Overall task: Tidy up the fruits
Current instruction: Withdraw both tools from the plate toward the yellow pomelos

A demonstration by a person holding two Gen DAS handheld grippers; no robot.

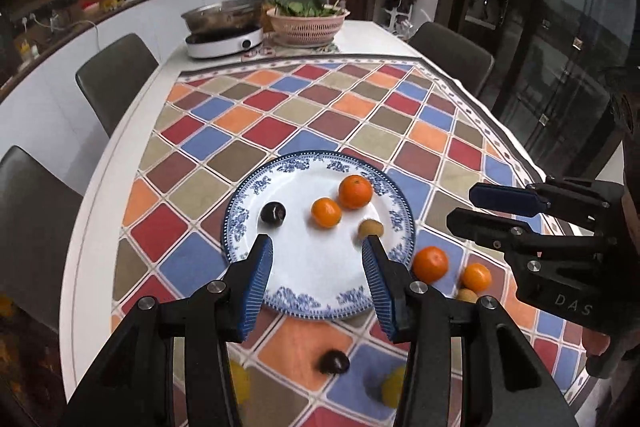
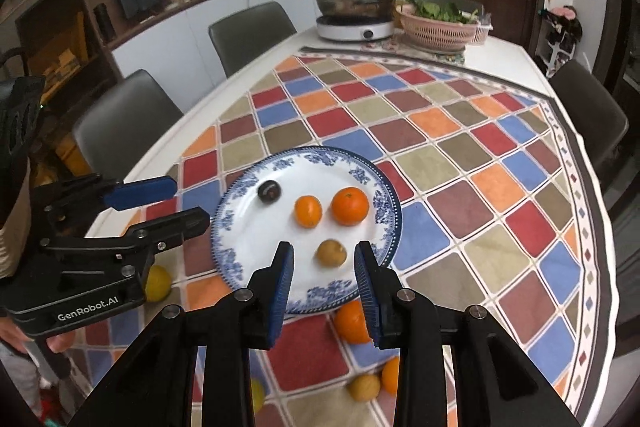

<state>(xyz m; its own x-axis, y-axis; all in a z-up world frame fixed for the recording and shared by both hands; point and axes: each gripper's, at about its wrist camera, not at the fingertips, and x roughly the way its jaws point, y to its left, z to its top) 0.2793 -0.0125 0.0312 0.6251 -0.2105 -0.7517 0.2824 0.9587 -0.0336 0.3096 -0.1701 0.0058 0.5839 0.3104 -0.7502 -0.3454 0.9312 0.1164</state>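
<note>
Nearest the lens, left gripper (image 1: 316, 247) has its jaws apart with nothing between them, above the near rim of the blue-and-white plate (image 1: 248, 193). Below it on the patterned tablecloth (image 1: 256, 131), left to right, are loose fruit: a yellow fruit (image 1: 240, 383), a dark fruit (image 1: 334, 361), another yellow one (image 1: 392, 387), then an orange (image 1: 430, 264), a smaller orange (image 1: 476, 277) and a brownish fruit (image 1: 467, 295) just beside it. On the plate, left to right: dark fruit (image 2: 269, 191), small orange (image 2: 308, 211), brown fruit (image 2: 331, 253), larger orange (image 2: 350, 206). Right gripper (image 2: 324, 259) is also empty, jaws slightly apart, over the plate's near side with the brown fruit lying free below. Roughly four in and six left, assuming the plate is the target; under halfway.
</note>
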